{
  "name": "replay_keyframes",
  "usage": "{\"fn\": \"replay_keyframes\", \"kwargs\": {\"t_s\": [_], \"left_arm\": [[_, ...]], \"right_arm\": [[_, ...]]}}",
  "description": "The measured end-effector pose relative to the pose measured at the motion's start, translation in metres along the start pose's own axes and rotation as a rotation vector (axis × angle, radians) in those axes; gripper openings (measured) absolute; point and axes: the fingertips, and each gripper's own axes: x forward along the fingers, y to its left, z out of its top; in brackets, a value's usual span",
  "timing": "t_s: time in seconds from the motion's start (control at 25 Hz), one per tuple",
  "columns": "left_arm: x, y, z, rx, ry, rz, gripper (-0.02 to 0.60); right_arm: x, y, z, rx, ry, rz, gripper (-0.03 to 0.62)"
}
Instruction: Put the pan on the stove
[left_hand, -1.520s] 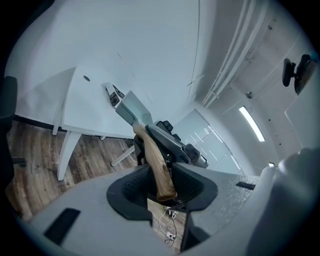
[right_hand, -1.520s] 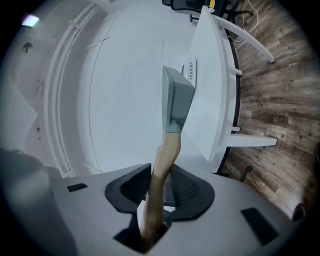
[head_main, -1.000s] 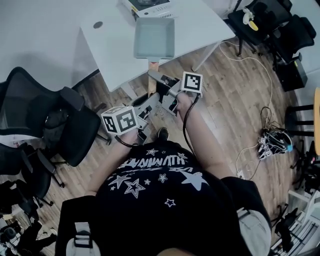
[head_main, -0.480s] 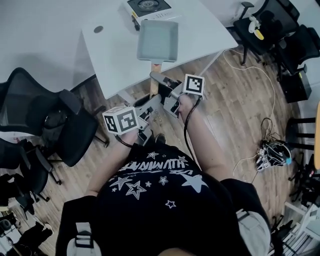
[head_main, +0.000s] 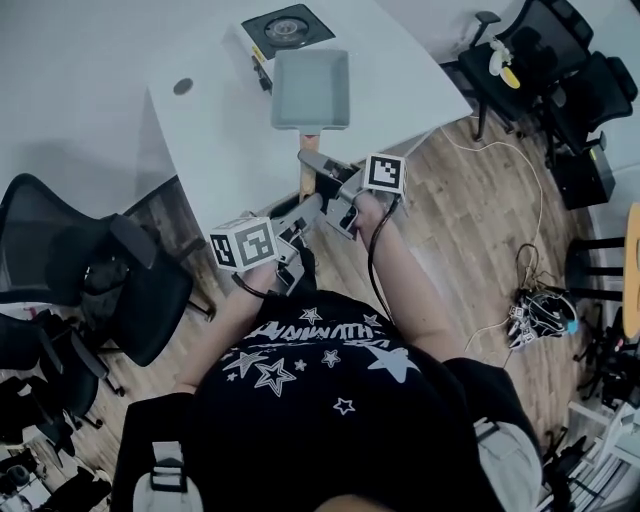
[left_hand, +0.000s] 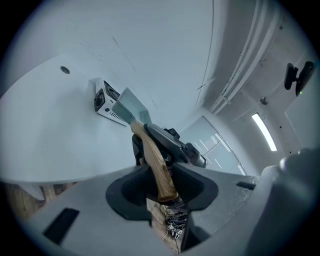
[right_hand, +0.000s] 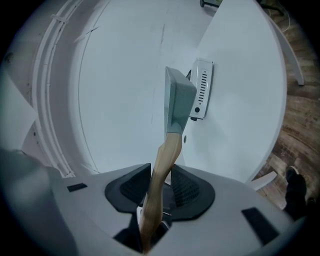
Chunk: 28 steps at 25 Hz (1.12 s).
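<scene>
**Head view, looking steeply down.** A person (head_main: 330, 400) in a dark star-print top stands at the near edge of a white table (head_main: 210, 130). The person carries 1 square grey-green pan (head_main: 311, 88) with 2 hand-held grippers. The pan's wooden handle (head_main: 305, 172) runs back past the table edge toward the person. The right gripper (head_main: 316, 163) comes in from the right with its marker cube (head_main: 385, 172) uppermost, and its jaws are clamped on the handle nearer the pan. The left gripper (head_main: 308, 208) comes in from the lower left, and its jaws are clamped on the handle's free end, just behind the right gripper.

**Gripper views.** In the right gripper view the handle passes up between the 2 ribbed pads (right_hand: 186, 189), both pressed against the wood. In the left gripper view the handle's rounded end sits gripped between the pads, with the right gripper closed on the wood just ahead.

**Position of the pan.** The pan is level over the table, just in front of the stove (head_main: 285, 28). The stove is a low white unit with 1 round dark burner at the table's far side, and the pan is not on the burner. Whether the pan's base touches the table cannot be told.

**Surroundings.** Black office chairs (head_main: 90, 270) stand on the wooden floor (head_main: 470, 220), and a tangle of cables (head_main: 540, 310) lies at right.
</scene>
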Motion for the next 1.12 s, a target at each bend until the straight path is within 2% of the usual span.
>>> {"fn": "replay_keyframes", "kwargs": {"t_s": [0.16, 0.36, 0.64, 1.12], "left_arm": [[0.035, 0.019, 0.048, 0.002, 0.006, -0.01, 0.135], [0.053, 0.036, 0.065, -0.007, -0.005, -0.028, 0.135], [0.09, 0.072, 0.131, -0.027, -0.002, -0.05, 0.135], [0.101, 0.102, 0.184, -0.054, -0.061, -0.029, 0.135]], "right_arm": [[0.029, -0.003, 0.055, 0.009, -0.012, 0.006, 0.123], [0.044, -0.015, 0.078, -0.007, -0.007, -0.009, 0.124], [0.094, -0.026, 0.144, -0.004, -0.011, -0.028, 0.124], [0.148, -0.026, 0.177, -0.018, 0.051, -0.025, 0.127]]}}
